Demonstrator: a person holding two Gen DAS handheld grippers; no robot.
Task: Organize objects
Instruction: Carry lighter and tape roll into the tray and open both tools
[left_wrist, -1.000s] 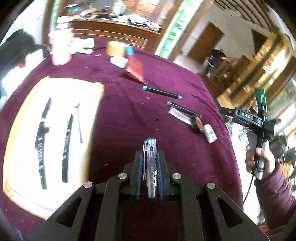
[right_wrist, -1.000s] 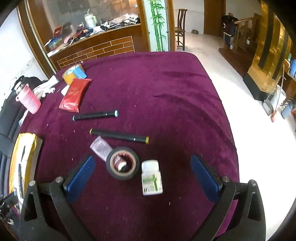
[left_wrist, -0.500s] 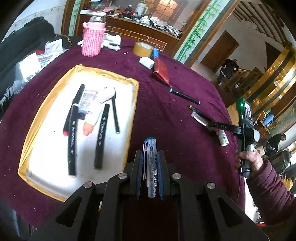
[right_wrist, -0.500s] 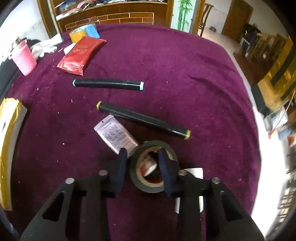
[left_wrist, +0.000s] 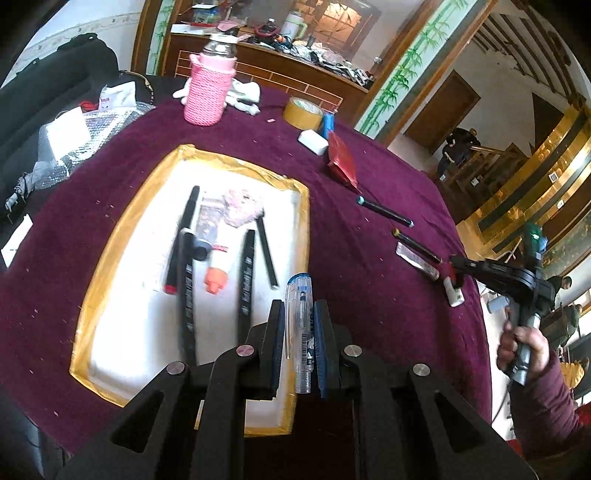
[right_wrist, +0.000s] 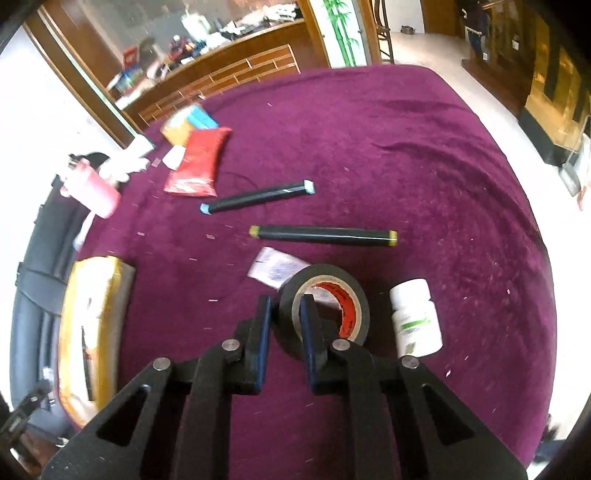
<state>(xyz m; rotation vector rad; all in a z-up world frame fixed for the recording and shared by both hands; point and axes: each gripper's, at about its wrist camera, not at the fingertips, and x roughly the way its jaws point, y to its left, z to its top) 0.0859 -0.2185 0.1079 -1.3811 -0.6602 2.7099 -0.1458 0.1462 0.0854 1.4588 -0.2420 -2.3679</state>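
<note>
Meanwhile, the left gripper (left_wrist: 299, 332) is clenching a clear blue pen (left_wrist: 301, 325) above the near edge of the gold-rimmed tray (left_wrist: 304, 206), which is holding black markers and a tube. The right gripper (right_wrist: 284, 325) is closing its jaws on the wall of the black tape roll (right_wrist: 325, 302), one finger inside the ring. A white bottle (right_wrist: 415, 321) is lying just beside the roll; a foil sachet (right_wrist: 275, 266) is touching it.

A bench (right_wrist: 406, 140) under purple cloth carries a gold-rimmed white tray (left_wrist: 122, 236), a pink-sleeved bottle (left_wrist: 207, 96), a red pouch (right_wrist: 195, 166), two black markers, a white pill bottle (right_wrist: 415, 317) and black tape (right_wrist: 325, 306).
</note>
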